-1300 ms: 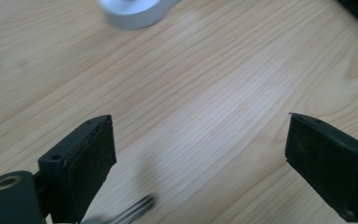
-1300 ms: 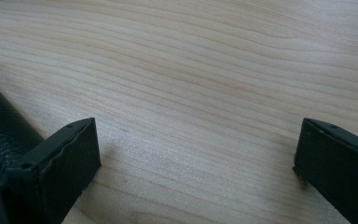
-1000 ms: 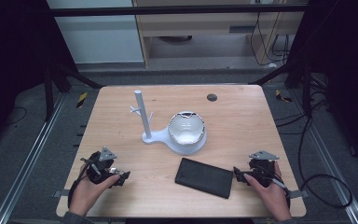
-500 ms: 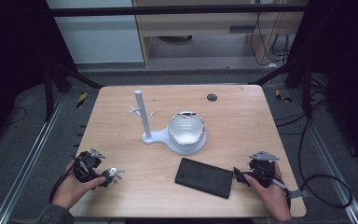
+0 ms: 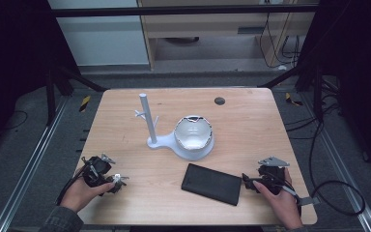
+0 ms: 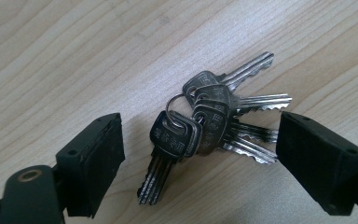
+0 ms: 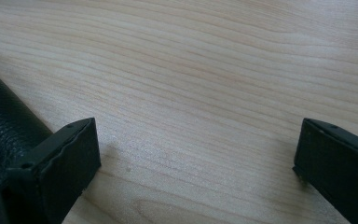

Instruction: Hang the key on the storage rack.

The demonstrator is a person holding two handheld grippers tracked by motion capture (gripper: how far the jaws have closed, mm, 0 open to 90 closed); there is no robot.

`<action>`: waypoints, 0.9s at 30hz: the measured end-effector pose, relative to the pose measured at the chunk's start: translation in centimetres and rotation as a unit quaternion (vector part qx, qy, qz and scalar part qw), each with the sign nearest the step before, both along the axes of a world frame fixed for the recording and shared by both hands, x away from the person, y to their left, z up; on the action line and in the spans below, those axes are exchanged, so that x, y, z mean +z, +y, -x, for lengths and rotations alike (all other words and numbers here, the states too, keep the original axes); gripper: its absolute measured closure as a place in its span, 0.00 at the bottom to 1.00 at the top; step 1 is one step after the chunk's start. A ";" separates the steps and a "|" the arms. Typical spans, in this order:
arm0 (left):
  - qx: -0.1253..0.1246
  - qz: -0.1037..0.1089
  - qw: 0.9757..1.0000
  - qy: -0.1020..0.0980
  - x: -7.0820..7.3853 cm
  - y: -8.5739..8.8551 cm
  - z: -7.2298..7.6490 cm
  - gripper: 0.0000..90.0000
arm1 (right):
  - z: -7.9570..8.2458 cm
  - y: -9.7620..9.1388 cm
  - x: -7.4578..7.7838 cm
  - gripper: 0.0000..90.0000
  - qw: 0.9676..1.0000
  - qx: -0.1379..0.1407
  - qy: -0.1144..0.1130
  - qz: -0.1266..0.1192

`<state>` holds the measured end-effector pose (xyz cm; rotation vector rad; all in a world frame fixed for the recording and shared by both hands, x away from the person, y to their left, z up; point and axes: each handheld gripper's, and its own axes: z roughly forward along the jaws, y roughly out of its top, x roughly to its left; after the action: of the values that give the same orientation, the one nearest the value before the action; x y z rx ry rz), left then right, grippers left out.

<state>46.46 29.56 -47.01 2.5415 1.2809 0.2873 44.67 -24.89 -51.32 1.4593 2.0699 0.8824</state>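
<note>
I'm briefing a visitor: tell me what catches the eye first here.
A bunch of keys on one ring lies on the wooden table between the left claw's open jaws, which have just been closing. At mid-table a white stand rises beside a white bowl, with a black case nearer the right claw.
</note>
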 end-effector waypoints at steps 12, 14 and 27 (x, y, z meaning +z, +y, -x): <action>-0.005 0.034 0.999 0.041 0.5 1.6 0.1 0.61 | 0.0 0.0 0.0 0.00 1.000 0.001 0.000 0.000; -0.009 0.033 0.999 0.042 0.5 1.9 0.2 0.73 | 0.0 0.0 0.0 0.00 1.000 0.001 0.000 0.000; -0.025 0.003 0.999 0.029 1.4 2.0 0.2 0.94 | 0.1 0.1 0.0 0.00 1.000 0.001 -0.001 0.000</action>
<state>46.21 31.59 -45.63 2.5906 1.2342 0.2009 44.61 -24.83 -51.33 1.4571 2.0704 0.8848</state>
